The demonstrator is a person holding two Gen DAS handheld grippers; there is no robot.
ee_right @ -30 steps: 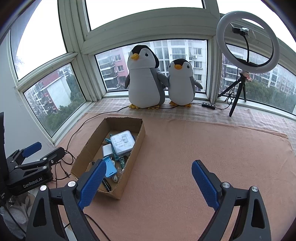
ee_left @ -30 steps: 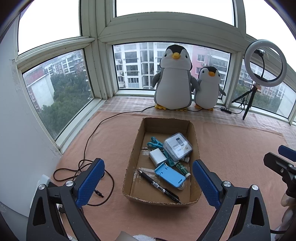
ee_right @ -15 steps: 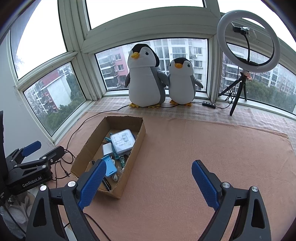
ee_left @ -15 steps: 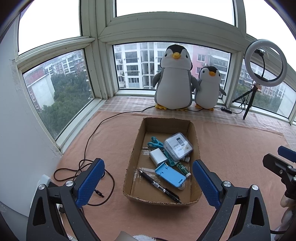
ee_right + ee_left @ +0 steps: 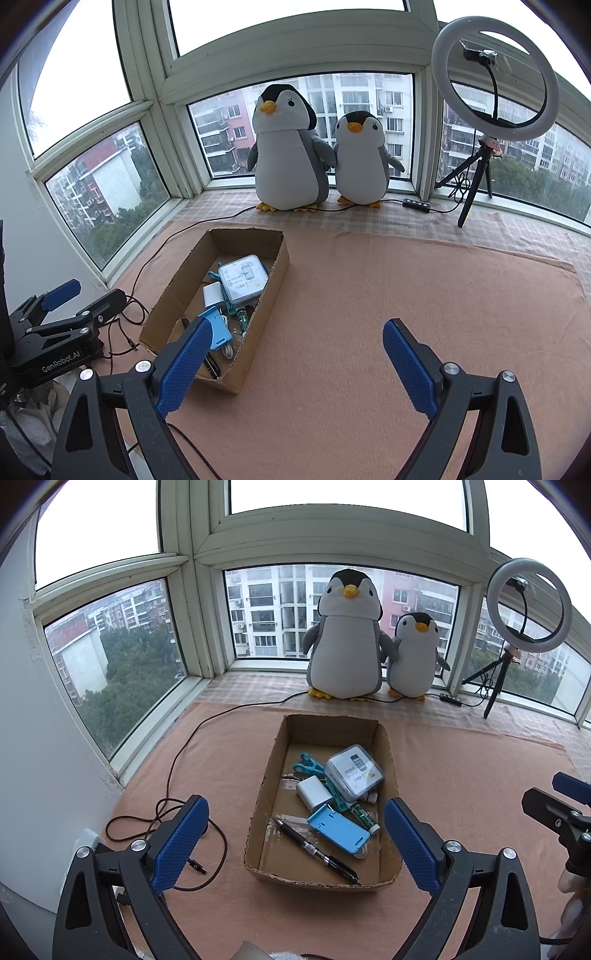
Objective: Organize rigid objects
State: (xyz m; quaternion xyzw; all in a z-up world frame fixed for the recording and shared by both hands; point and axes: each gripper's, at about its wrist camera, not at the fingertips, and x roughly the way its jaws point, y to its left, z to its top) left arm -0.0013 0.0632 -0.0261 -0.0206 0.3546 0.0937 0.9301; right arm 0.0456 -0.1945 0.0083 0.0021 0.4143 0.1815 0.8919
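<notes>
Left gripper (image 5: 295,834), black frame with blue textured pads: jaws spread wide, nothing between them. It hangs above the near end of an open brown cardboard box (image 5: 386,738), pointing down at it.

Right gripper (image 5: 295,363), same build: jaws spread wide, empty, over bare salmon-pink cloth (image 5: 424,288) to the right of the box. Its left pad overlaps the box's near right corner in the right wrist view; contact cannot be told.

Box contents, all lying inside on the box floor:
- square grey-and-white plastic case with a printed label (image 5: 354,771), toward the far right, resting partly on other items;
- teal plastic clip (image 5: 308,762), just left of the case;
- white rectangular charger block (image 5: 314,792), mid-box, touching the clip;
- light-blue flat plastic holder (image 5: 338,829), near the right wall;
- small green tube with a white cap (image 5: 364,816), between the holder and the right wall;
- black pen (image 5: 317,851), diagonal across the near end.

Surroundings: a large grey-and-white plush penguin (image 5: 345,635) and a smaller plush penguin (image 5: 413,653) stand side by side, touching, on the window ledge beyond the box. A white ring light on a black tripod (image 5: 528,605) stands at far right. A dark cable (image 5: 177,760) runs across the cloth left of the box and coils near the left gripper.
</notes>
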